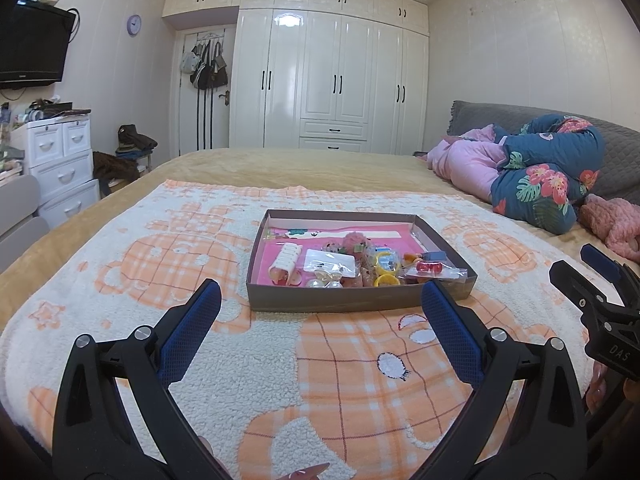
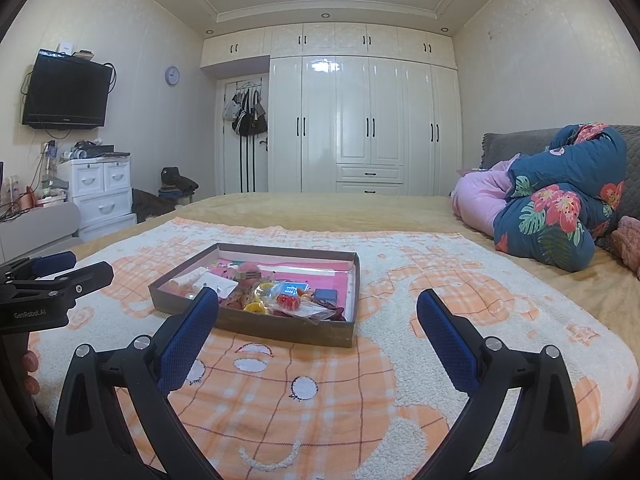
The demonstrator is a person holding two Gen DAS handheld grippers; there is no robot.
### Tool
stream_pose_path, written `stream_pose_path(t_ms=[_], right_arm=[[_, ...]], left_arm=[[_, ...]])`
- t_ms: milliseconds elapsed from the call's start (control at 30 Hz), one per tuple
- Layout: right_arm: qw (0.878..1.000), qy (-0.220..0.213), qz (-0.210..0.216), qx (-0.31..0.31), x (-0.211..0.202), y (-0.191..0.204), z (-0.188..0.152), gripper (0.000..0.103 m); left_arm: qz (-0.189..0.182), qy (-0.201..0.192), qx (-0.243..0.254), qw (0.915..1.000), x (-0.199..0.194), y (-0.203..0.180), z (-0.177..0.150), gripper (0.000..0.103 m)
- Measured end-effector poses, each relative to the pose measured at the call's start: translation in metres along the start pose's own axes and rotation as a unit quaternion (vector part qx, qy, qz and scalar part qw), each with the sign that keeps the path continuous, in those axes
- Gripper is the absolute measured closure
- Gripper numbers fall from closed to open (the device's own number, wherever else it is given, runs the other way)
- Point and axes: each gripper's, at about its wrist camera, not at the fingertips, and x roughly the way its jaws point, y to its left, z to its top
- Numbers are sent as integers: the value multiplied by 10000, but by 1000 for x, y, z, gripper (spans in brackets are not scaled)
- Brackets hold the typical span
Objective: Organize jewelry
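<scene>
Two grippers, left gripper and right gripper, hover spread and empty; jewelry already lies heaped in the tray.

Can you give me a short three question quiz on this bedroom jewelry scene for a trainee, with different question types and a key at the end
1. True or false: the shallow brown cardboard box with the pink lining rests on the orange and white fleece blanket.
2. Multiple choice: the left gripper and the right gripper are A) both open and empty, B) both shut on jewelry, C) one open, one shut.
3. Fill in: the two bright rings near the box's front wall are coloured ____.

Key: 1 true; 2 A; 3 yellow.
</scene>
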Motion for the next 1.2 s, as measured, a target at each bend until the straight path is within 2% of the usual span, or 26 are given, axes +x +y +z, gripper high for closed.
stream_pose_path(t_ms=[967,1200], right_arm=[[10000,9,-25,-11,2,-1,-2,6],[10000,18,-31,-20,4,-2,-4,6]], left_arm=[[7,49,-17,10000,1,7,0,11],[172,145,223,9995,6,-3,-3,11]])
